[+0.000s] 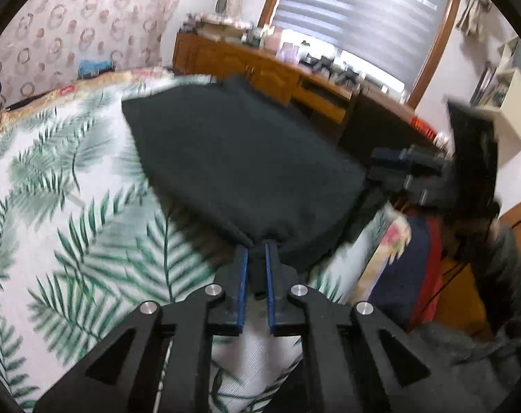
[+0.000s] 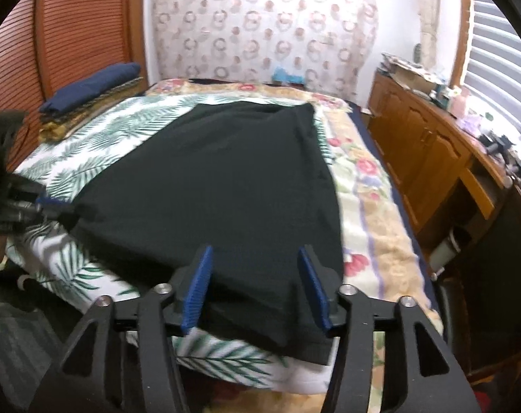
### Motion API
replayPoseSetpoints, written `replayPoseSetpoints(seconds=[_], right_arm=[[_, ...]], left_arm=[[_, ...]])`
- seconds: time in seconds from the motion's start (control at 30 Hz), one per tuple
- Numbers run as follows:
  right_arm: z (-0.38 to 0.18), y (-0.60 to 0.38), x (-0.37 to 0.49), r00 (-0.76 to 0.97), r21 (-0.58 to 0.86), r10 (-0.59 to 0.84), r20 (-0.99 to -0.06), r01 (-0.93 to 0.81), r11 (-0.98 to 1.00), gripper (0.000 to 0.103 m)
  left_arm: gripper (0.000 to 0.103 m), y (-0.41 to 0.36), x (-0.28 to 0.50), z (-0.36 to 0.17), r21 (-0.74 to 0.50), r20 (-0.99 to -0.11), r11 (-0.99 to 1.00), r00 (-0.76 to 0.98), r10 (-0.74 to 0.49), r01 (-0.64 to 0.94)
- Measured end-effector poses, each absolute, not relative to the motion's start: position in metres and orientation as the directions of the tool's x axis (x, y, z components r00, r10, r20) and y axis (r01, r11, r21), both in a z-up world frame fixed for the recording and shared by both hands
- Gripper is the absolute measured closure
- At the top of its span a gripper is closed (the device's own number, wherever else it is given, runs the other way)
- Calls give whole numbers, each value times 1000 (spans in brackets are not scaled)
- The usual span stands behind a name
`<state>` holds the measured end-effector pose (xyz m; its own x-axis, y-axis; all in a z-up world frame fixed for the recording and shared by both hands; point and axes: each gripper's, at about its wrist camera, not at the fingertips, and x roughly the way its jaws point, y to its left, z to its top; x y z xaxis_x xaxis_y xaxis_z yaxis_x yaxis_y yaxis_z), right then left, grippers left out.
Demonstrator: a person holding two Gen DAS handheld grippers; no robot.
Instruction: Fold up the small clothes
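Observation:
A dark green-black garment (image 1: 233, 158) lies spread on the palm-leaf bedspread (image 1: 54, 179); it also fills the middle of the right wrist view (image 2: 226, 179). My left gripper (image 1: 257, 246) is shut on the garment's near corner. In the right wrist view the left gripper (image 2: 59, 208) shows at the far left, pinching the garment's left corner. My right gripper (image 2: 255, 253) is open, its blue pads (image 2: 198, 289) astride the garment's near edge without closing on it. The right gripper (image 1: 384, 161) also shows at the garment's right edge in the left wrist view.
A wooden dresser (image 2: 429, 144) with clutter runs along the right side under the window blinds. Folded navy cloth on a pile (image 2: 88, 89) lies at the bed's far left. A floral blanket (image 2: 367, 206) borders the bed's right edge.

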<state>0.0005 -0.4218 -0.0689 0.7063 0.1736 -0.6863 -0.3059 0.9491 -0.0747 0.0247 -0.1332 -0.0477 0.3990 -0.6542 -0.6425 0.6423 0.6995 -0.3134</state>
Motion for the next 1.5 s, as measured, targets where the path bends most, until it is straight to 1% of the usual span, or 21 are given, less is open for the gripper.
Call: replayPoseSetpoints(seconds=[0.17,0.23,0.33,0.37,0.67,0.8,0.83,0.87,0.9,0.93,0.97,1.03,1.07,1.13,1.3,1.5], right_arm=[[-73,-396,0,683,-54,241,-690,-381,923,39],[-73,-388,-2,673,-43,276,-686,-416,908,38],[-76,-380,-1,670,-47,288,-684,-434,899,31],[-78,-378,1,671,-54,284,-685,-435,899,30],[-108,-383,23,660,-147,170,-732,-397,906,30],[-109,-396,23,667,-154,157,-729,-382,911,30],[-109,-398,24,668,-156,149,-729,-373,915,33],[-108,-402,26,669,-154,141,-729,-362,919,44],[-107,-407,28,668,-144,139,-731,-350,925,50],[-105,-410,31,667,-130,149,-730,-350,928,62],[-104,-411,32,667,-120,161,-727,-354,927,83],[-97,-414,40,679,-122,171,-714,-361,924,92],[-94,-415,44,686,-123,172,-707,-359,925,94],[-83,-415,54,709,-120,181,-681,-352,928,95],[-50,-414,84,767,-127,201,-610,-345,930,95],[-29,-401,130,781,-165,226,-582,-385,908,95]], left_arm=[[98,-145,35,-8,-273,-592,689,447,-670,671],[98,-151,43,0,-261,-584,690,459,-670,675],[98,-157,58,10,-271,-572,686,461,-679,675],[98,-159,63,12,-270,-569,689,465,-678,673],[98,-163,83,11,-255,-576,717,494,-652,648],[98,-159,86,9,-258,-578,729,504,-642,634],[98,-160,87,9,-258,-578,730,505,-641,633],[98,-159,87,9,-256,-578,732,507,-639,631],[98,-159,89,9,-251,-580,736,510,-634,629],[98,-158,90,8,-246,-584,739,513,-630,627],[98,-158,93,8,-244,-587,741,513,-626,625],[98,-157,97,7,-229,-593,749,521,-614,621],[98,-157,100,8,-217,-593,756,532,-604,618],[98,-153,109,8,-216,-590,765,543,-598,607],[98,-144,132,7,-219,-589,790,568,-574,572],[98,-136,170,4,-219,-606,817,582,-543,534]])
